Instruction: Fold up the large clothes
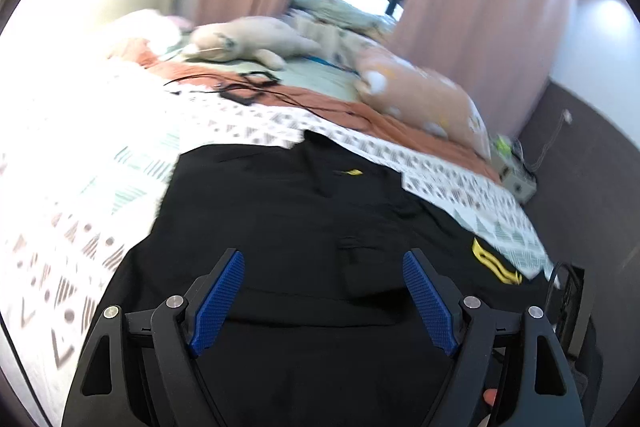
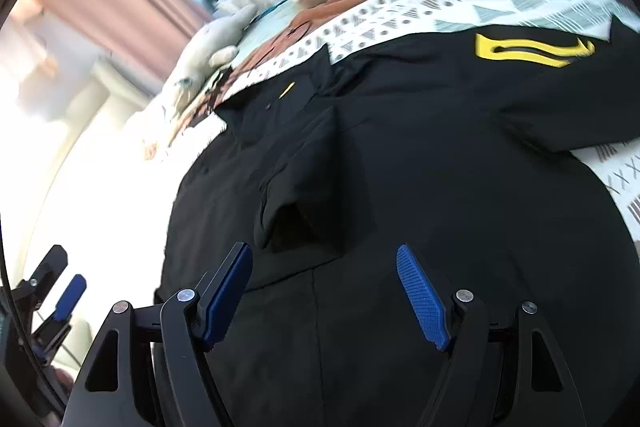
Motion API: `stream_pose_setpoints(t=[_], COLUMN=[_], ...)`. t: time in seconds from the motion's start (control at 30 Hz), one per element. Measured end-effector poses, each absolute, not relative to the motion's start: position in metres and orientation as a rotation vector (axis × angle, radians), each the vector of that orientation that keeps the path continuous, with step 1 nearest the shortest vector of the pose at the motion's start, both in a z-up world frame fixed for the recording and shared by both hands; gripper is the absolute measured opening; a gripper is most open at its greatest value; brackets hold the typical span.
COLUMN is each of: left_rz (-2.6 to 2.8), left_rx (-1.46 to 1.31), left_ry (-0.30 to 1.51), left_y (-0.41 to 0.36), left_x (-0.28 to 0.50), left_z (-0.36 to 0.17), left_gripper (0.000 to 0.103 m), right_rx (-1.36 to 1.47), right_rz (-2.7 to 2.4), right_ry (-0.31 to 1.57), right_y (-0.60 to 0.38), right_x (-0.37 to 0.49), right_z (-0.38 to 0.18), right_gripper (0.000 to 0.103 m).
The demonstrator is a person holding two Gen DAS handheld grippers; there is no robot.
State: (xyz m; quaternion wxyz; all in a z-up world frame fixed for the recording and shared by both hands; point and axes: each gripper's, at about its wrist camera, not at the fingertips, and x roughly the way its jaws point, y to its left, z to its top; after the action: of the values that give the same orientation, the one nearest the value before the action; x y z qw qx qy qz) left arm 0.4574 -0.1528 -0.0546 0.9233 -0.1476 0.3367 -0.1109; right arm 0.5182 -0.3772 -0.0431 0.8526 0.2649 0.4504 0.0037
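Note:
A large black shirt with a yellow emblem on one sleeve lies spread on the patterned bedspread. My left gripper is open and empty just above the shirt's lower part. In the right wrist view the same shirt fills the frame, one sleeve folded over its middle, the emblem on the far sleeve. My right gripper is open and empty over the shirt near that folded sleeve. The left gripper shows at the left edge of that view.
Past the shirt lie an orange pillow, a plush toy, black cables and an orange sheet. Pink curtains and a window stand behind the bed. A small box sits beside the bed at right.

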Motion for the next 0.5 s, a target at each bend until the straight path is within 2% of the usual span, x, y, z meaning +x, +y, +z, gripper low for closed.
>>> stream_pose_setpoints(t=[0.1, 0.13, 0.37, 0.5], left_rz=[-0.149, -0.145, -0.091, -0.072], left_rx=[-0.309, -0.316, -0.267, -0.247], left_ry=[0.759, 0.781, 0.782, 0.838], left_y=[-0.126, -0.117, -0.058, -0.036], left_x=[0.467, 0.471, 0.486, 0.493], left_z=[-0.078, -0.08, -0.091, -0.107], left_gripper=[0.082, 0.078, 0.078, 0.062], right_rx=[0.476, 0.45, 0.312, 0.177], right_rz=[0.016, 0.018, -0.02, -0.059], right_ry=[0.966, 0.971, 0.972, 0.944], right_y=[-0.353, -0.347, -0.325, -0.313], right_x=[0.525, 0.527, 0.542, 0.546], right_z=[-0.054, -0.058, -0.065, -0.06], right_gripper=[0.075, 0.075, 0.075, 0.075])
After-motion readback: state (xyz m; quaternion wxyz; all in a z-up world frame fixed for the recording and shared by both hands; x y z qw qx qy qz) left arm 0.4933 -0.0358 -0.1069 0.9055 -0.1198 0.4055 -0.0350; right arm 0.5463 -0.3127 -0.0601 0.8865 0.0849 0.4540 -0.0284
